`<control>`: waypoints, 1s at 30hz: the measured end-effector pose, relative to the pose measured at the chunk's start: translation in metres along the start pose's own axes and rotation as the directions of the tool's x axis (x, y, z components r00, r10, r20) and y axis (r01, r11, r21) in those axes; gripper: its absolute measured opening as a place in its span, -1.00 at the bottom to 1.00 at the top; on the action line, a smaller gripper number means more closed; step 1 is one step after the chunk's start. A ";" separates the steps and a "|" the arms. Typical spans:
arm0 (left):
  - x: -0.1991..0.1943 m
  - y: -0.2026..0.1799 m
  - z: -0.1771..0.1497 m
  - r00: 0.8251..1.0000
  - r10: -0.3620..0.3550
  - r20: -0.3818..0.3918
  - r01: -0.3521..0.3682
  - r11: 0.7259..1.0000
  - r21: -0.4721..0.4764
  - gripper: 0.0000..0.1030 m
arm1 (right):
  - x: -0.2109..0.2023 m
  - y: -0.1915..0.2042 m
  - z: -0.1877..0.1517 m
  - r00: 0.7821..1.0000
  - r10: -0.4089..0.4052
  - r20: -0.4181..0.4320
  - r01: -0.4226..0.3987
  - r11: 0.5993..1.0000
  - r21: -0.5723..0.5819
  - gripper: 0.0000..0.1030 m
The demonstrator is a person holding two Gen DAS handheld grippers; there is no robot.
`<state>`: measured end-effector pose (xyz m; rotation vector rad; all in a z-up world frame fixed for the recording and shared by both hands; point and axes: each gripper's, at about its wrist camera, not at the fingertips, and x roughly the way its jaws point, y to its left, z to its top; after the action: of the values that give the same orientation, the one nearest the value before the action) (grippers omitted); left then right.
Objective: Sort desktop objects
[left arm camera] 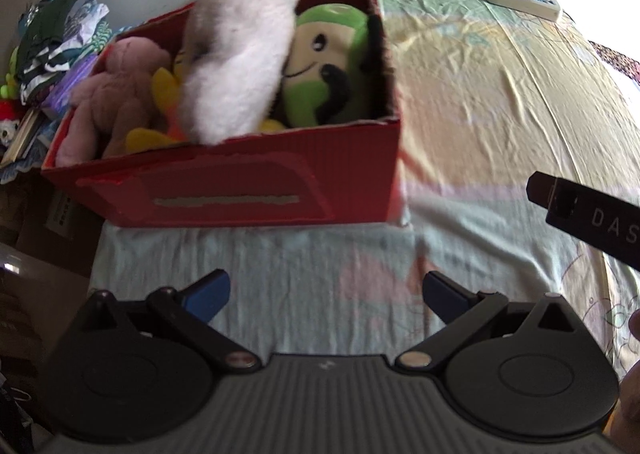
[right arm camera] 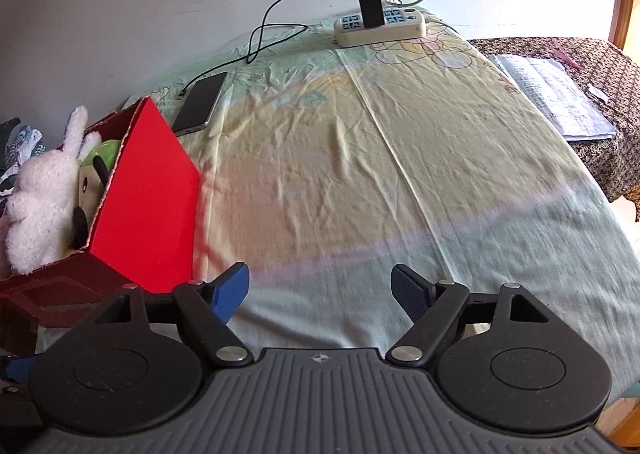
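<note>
A red cardboard box [left arm camera: 248,190] stands on the cloth-covered table, packed with plush toys: a white fluffy one [left arm camera: 236,54] on top, a green one [left arm camera: 328,70] at its right, a pink one [left arm camera: 116,94] at its left, and a yellow one [left arm camera: 160,110] underneath. My left gripper [left arm camera: 326,294] hangs open in front of the box with nothing between its blue pads. My right gripper [right arm camera: 320,290] is open and empty over bare cloth, to the right of the red box [right arm camera: 148,198]. Its body shows at the right edge of the left wrist view.
A phone [right arm camera: 200,102] on a cable lies behind the box. A white power strip [right arm camera: 380,26] with a black charger sits at the table's far edge. Papers [right arm camera: 552,94] rest on a patterned surface at right. Folded clothes [left arm camera: 60,38] pile up left of the box.
</note>
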<state>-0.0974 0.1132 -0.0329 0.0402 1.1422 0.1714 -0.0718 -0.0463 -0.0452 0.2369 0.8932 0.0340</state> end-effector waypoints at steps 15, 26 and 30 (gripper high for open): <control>0.002 0.064 0.001 1.000 -0.008 -0.021 0.007 0.999 -0.054 0.98 | -0.007 0.069 -0.012 1.000 0.021 0.007 -0.020 0.994 -0.104 0.56; -0.003 0.101 0.005 0.999 -0.050 -0.006 0.050 0.996 -0.075 0.98 | -0.017 0.111 -0.016 0.998 0.050 -0.029 -0.054 0.987 -0.154 0.57; -0.012 0.115 0.010 0.999 -0.034 0.031 0.036 0.996 -0.080 0.98 | -0.026 0.125 -0.013 0.998 0.060 -0.013 -0.061 0.982 -0.181 0.57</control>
<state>-0.1068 0.2251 -0.0042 -0.0491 1.1047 0.1850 -0.0897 0.0747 -0.0060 0.0934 0.8841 0.1722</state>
